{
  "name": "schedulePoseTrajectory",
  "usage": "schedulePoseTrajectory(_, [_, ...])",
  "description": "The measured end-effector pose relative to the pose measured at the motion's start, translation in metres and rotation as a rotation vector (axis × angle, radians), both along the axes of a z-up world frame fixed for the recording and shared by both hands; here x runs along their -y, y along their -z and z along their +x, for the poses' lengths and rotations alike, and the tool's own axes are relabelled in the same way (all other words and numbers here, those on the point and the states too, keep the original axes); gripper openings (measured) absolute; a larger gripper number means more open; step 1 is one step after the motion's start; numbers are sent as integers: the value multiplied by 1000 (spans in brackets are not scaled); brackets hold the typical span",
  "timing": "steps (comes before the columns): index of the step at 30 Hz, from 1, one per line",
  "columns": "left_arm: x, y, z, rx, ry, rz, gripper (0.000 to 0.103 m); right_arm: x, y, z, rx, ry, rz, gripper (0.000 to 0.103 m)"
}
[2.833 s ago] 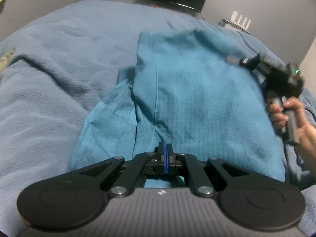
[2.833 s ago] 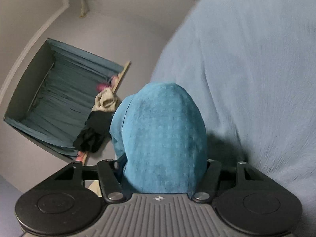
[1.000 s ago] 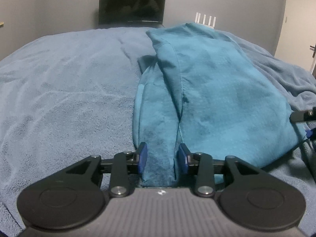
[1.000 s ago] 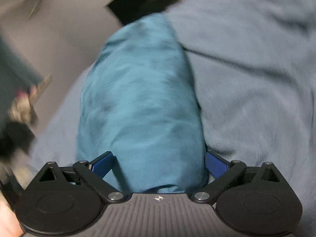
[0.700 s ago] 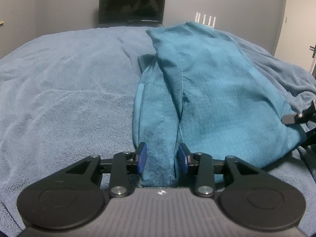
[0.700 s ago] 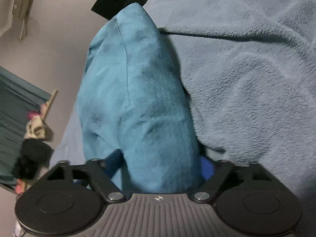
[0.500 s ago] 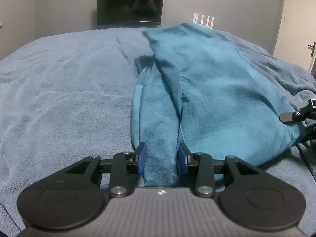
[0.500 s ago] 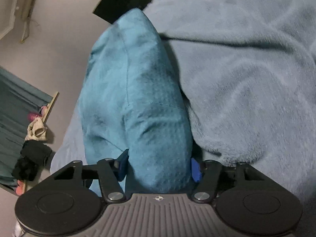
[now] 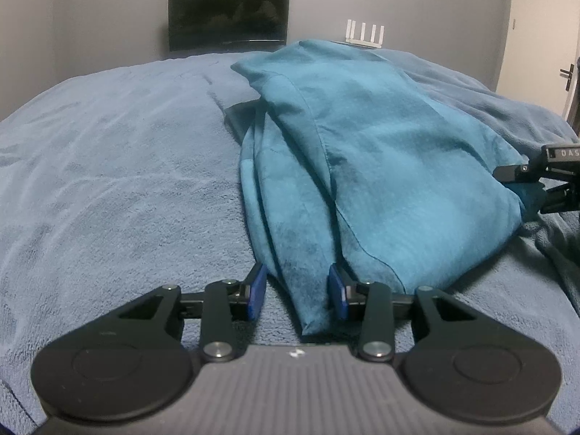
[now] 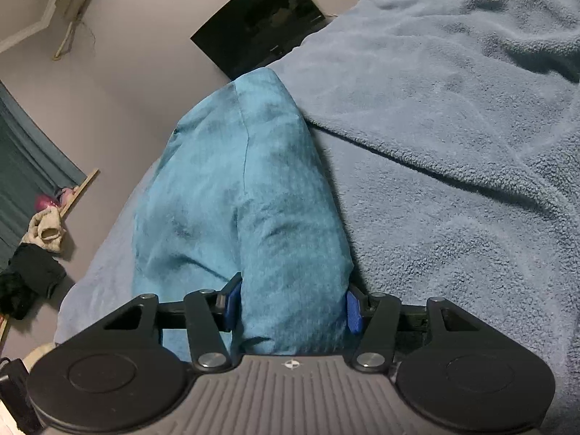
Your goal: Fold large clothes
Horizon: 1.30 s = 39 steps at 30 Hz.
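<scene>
A: What is seen to have changed nearest the cameras?

B: The right gripper (image 10: pixel 291 308), which stood wide around the cloth a second ago, is now clamped on a thick bunch of the teal waffle-textured garment (image 10: pixel 253 199); both blue pads are pressed into the fabric. The left gripper (image 9: pixel 295 295) is unchanged: its jaws are held partly apart, with the near folded corner of the same garment (image 9: pixel 362 166) lying between them. Only the right-hand pad is seen touching cloth, and a gap is left at the other, so no firm clamp is shown there.

A: And what is meant by that for the folding?

B: One near corner is judged secured and the other only bracketed. A lift or a fold-over is likely being prepared, though the left grip would first need closing.

A: Where is the garment laid?

B: It is spread lengthwise on the pale blue fleece blanket (image 9: pixel 119 166) of the bed, already doubled, running away toward the dark flat screen (image 9: pixel 228 14) on the grey wall.

A: Can any writing be read?

B: Only the letters "DAS" are made out on the right gripper's body at the edge of the left view; no more of the word is shown.
</scene>
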<state>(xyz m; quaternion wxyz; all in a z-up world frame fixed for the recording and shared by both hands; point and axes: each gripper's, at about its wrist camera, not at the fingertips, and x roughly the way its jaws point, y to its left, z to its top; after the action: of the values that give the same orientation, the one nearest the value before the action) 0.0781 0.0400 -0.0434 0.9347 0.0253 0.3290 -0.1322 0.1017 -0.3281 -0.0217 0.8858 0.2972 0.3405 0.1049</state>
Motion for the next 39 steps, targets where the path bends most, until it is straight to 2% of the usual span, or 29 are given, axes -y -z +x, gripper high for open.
schedulePoseTrajectory(1, [1, 0, -1, 2, 1, 2, 36, 1, 0, 0, -8, 7, 11, 62])
schedulePoseTrajectory(3, [2, 0, -2, 6, -1, 6, 37, 3, 2, 6, -16, 22, -4, 73])
schedulePoseTrajectory(4, [2, -1, -3, 9, -3, 7, 38, 1, -1, 5, -13, 29, -31, 77])
schedulePoseTrajectory(6, [1, -1, -3, 14, -12, 8, 43, -7, -16, -2, 45, 61, -148, 87])
schedulePoseTrajectory(9, [0, -1, -1, 20, -24, 10, 48, -31, -43, -12, 212, 73, -367, 86])
schedulePoseTrajectory(11, [-1, 2, 1, 14, -29, 6, 51, -55, -53, -5, 286, 12, -464, 79])
schedulePoseTrajectory(14, [-8, 4, 6, 7, -54, -17, 61, -94, -55, 13, 314, -98, -524, 73])
schedulePoseTrajectory(16, [-12, 5, 6, -2, -74, -36, 66, -114, -49, 20, 298, -122, -515, 73])
schedulePoseTrajectory(17, [-13, 4, 5, -7, -85, -42, 70, -121, -47, 18, 294, -129, -514, 76])
schedulePoseTrajectory(20, [-14, 0, -7, -3, -124, -51, 78, -142, -43, -6, 348, -192, -624, 99])
schedulePoseTrajectory(23, [-8, -5, -24, -5, -175, -66, 79, -139, -38, -36, 345, -238, -707, 102])
schedulePoseTrajectory(26, [8, -18, -46, 22, -216, -23, 79, -122, -42, -61, 290, -243, -711, 103])
schedulePoseTrajectory(27, [12, -21, -52, 30, -219, -11, 82, -115, -43, -70, 266, -225, -693, 103])
schedulePoseTrajectory(28, [16, -24, -58, 31, -199, -16, 95, -106, -43, -76, 231, -202, -655, 103])
schedulePoseTrajectory(29, [22, -27, -63, 31, -182, -23, 100, -96, -42, -82, 190, -177, -607, 103])
schedulePoseTrajectory(31, [35, -32, -77, 45, -167, -7, 100, -78, -37, -94, 118, -124, -517, 103])
schedulePoseTrajectory(33, [50, -34, -89, 67, -152, 41, 100, -67, -31, -106, 69, -71, -463, 103])
schedulePoseTrajectory(36, [66, -31, -99, 78, -148, 96, 103, -64, -30, -119, 77, -28, -470, 103])
schedulePoseTrajectory(39, [70, -17, -96, 11, -128, 61, 103, -72, -24, -119, 99, -37, -505, 103])
